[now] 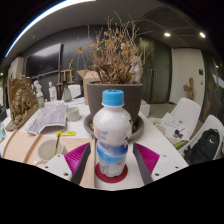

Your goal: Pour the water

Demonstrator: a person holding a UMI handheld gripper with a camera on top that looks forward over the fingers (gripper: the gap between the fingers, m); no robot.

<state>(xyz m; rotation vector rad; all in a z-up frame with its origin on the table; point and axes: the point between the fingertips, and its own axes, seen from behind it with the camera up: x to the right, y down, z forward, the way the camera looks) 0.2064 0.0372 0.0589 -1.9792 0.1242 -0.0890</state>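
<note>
Standing upright at lower centre, blue cap up, the bottle (112, 140) sits between the spread gripper (112, 160) fingers, gaps showing either side. Behind it rises a potted dried plant (116, 70); papers (45, 120) lie at left.

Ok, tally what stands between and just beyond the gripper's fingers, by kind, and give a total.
Bottles: 1, the white bottle with a blue cap, standing between the gripper fingers
Plant pots: 1, the dark pot just behind the bottle
Dried plants: 1, the brown dried plant in that pot
Total: 3
Whether the fingers press on the bottle cannot be made out.
</note>
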